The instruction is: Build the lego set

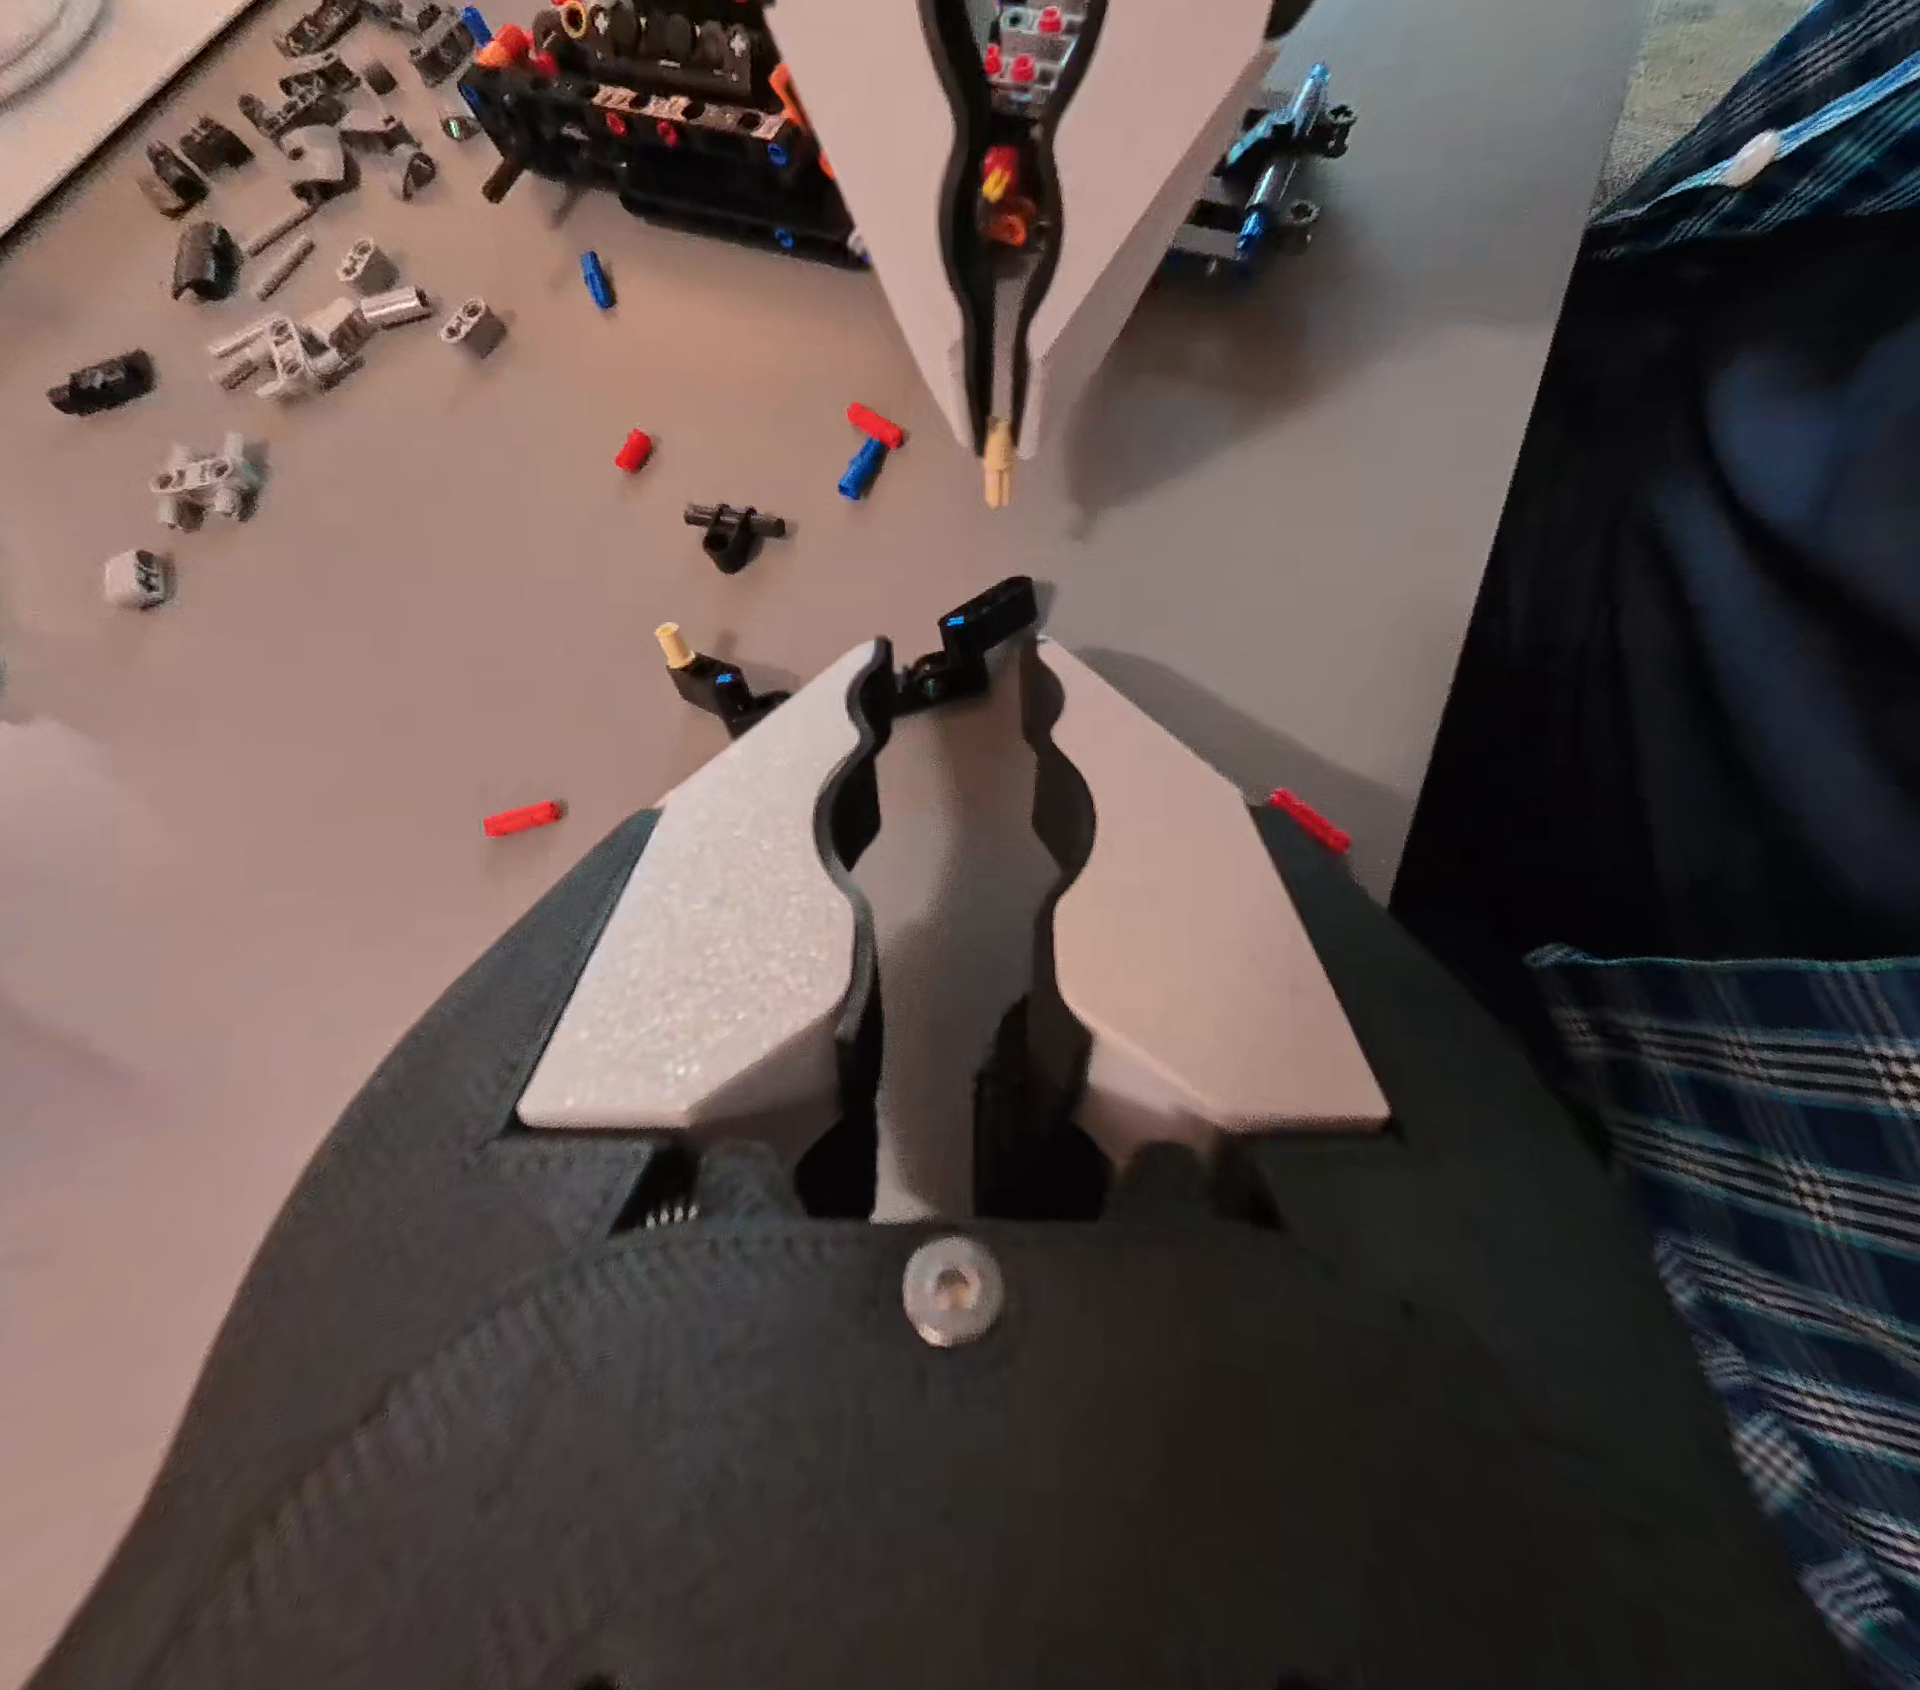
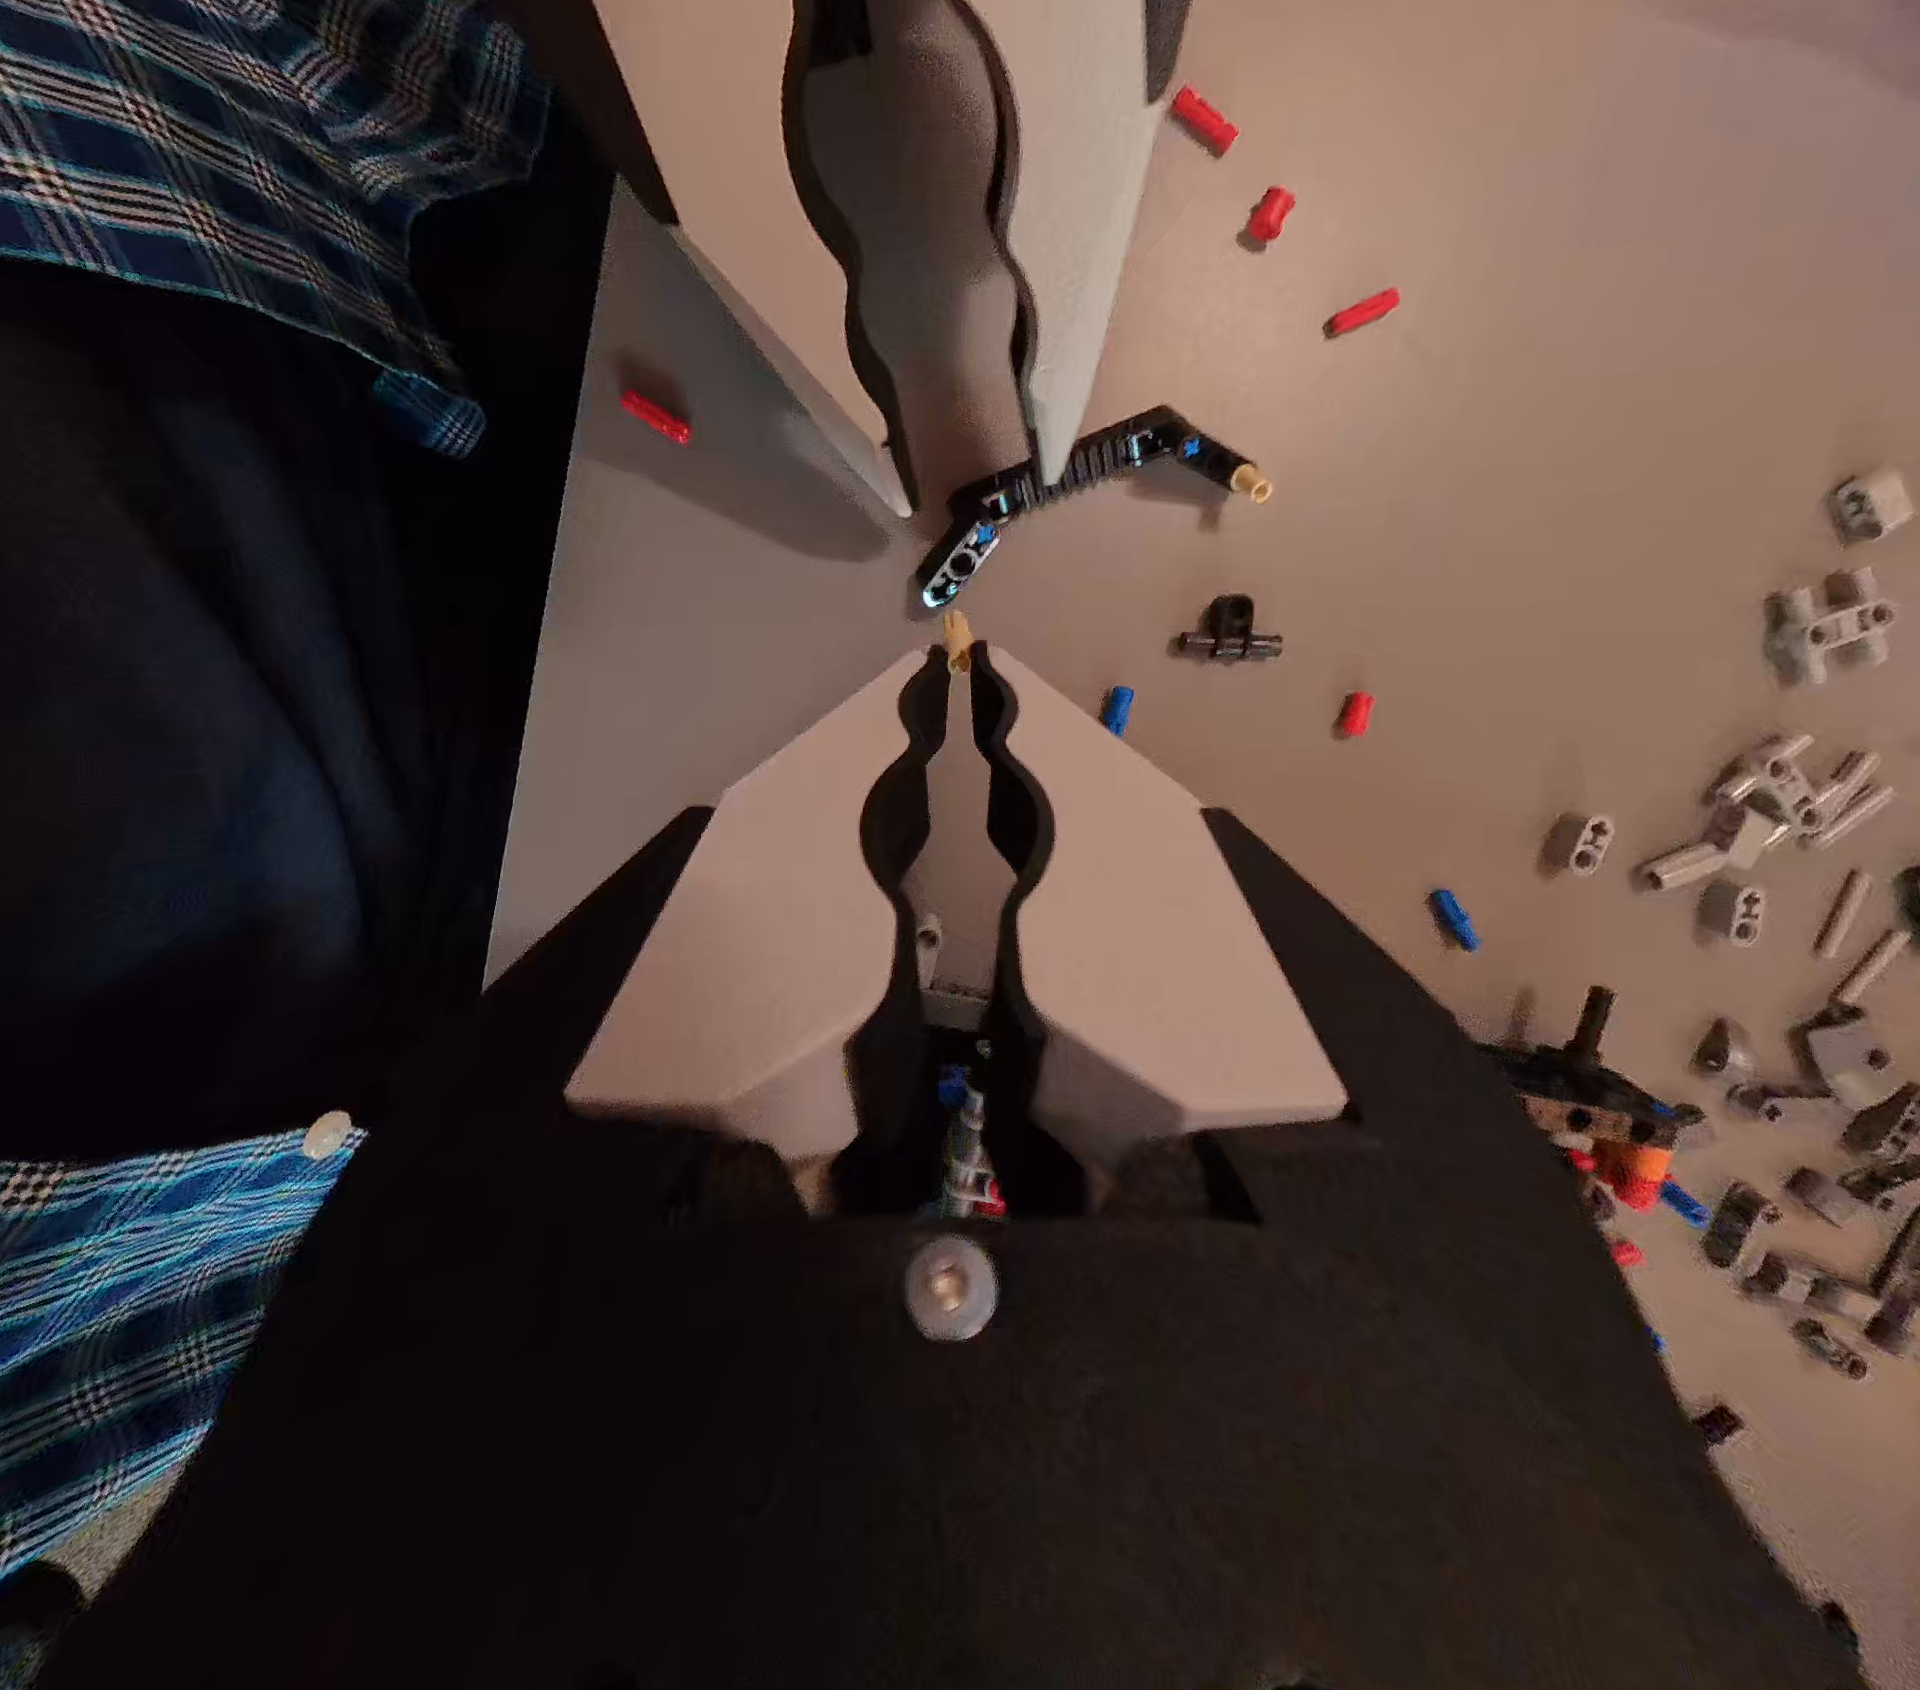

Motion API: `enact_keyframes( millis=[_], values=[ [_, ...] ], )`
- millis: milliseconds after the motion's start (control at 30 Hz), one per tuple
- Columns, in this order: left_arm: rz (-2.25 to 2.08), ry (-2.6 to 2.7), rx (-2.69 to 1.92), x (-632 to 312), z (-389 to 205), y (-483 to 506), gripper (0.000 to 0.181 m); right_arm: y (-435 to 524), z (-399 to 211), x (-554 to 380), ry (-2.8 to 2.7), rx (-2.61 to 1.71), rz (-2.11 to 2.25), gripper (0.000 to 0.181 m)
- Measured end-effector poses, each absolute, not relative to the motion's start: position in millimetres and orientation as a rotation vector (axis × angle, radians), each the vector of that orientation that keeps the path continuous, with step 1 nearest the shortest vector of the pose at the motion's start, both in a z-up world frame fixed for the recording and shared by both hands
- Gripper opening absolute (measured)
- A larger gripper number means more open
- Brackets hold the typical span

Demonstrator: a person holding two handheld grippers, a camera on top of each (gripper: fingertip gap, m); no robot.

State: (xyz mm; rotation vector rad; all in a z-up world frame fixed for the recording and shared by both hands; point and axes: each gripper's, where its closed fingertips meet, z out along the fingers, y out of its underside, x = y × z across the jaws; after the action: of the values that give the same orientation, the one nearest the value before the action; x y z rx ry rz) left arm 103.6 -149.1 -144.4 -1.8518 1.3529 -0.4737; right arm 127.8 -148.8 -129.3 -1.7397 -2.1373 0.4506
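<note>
Pin sits pinched in the right gripper, pointing straight at the black beam just ahead; the left gripper holds that beam near the table's front edge.

My left gripper has pale grey fingers with a black wavy lining, on a dark, almost black body. My right gripper has the same colours. The bent beam in my left one is black with small blue pins and a tan pin on one end. The pin in my right one is tan. The table is plain beige-grey. On it lie red pins, blue pins, light grey connectors and black pieces. The half-built model is mostly black with red, orange and yellow spots. My shirt is a dark blue check with white and teal lines
</note>
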Motion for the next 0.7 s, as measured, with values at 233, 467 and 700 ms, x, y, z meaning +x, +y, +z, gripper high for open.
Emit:
enact_keyframes(
  millis=[233, 467, 700],
  values=[
    [-0.450, 1.476, -1.854, 109.5, -159.3, -144.9, 0.019, -151.1, -144.3, 125.6, -2.108, -1.790, 0.506, 0.001],
    [-0.488, 1.488, -1.857, 111.8, -159.1, -143.8, 0.017, -150.7, -149.4, 126.9, -2.099, -1.824, 0.598, 0.002],
    [-0.497, 1.495, -1.857, 112.8, -159.5, -144.3, 0.017, -151.6, -150.3, 127.9, -2.147, -1.780, 0.616, 0.001]
  ],
)
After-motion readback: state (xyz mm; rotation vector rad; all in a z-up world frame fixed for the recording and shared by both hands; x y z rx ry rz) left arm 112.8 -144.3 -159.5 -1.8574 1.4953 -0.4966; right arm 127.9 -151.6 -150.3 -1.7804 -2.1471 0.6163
